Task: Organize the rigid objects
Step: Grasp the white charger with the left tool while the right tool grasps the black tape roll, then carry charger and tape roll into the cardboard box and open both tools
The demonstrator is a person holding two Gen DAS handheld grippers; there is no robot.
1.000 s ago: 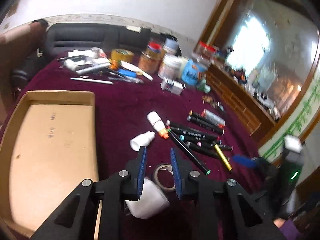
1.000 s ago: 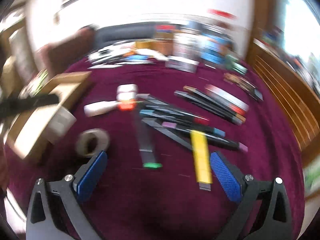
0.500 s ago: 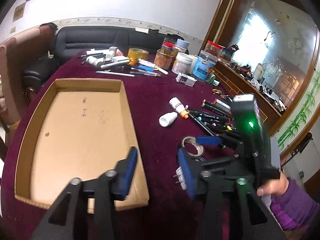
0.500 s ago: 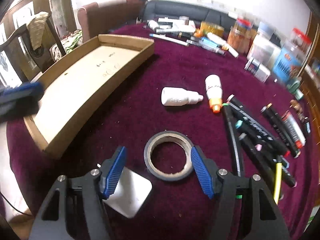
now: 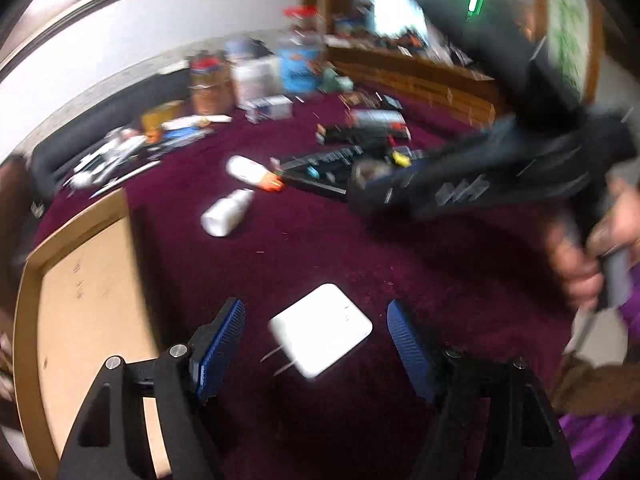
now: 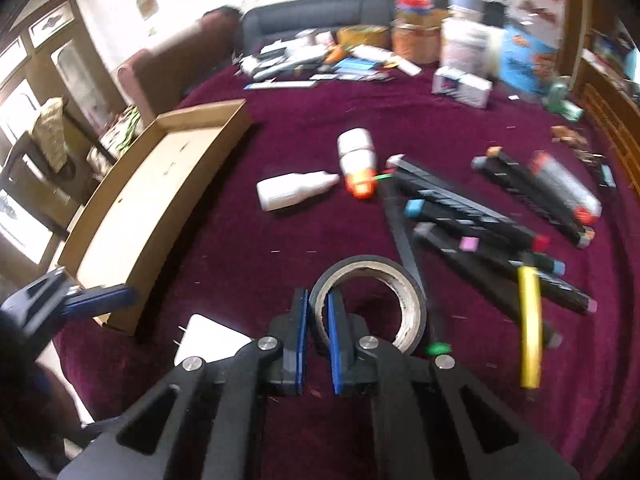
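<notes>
My left gripper [image 5: 316,340] is open around a white plug adapter [image 5: 320,334] that lies flat on the maroon cloth between its blue pads, prongs pointing toward me. My right gripper [image 6: 318,320] is shut on the near wall of a black tape roll [image 6: 368,304]; one pad is inside the ring, one outside. In the left wrist view the right gripper [image 5: 400,184] shows blurred over the markers. The adapter [image 6: 208,340] also shows left of my right gripper. The shallow cardboard tray [image 6: 160,204] lies at the left, with nothing in it.
Two white bottles [image 6: 296,192] and a pile of black markers [image 6: 480,224] with a yellow one [image 6: 530,320] lie ahead. Jars, boxes and pens crowd the far table edge [image 6: 400,48]. A dark sofa stands behind the table. A hand [image 5: 592,264] holds the right gripper.
My right gripper has closed onto the tape roll's wall. My left gripper has opened wider and swung right from the tray, so the adapter now lies between its pads.
</notes>
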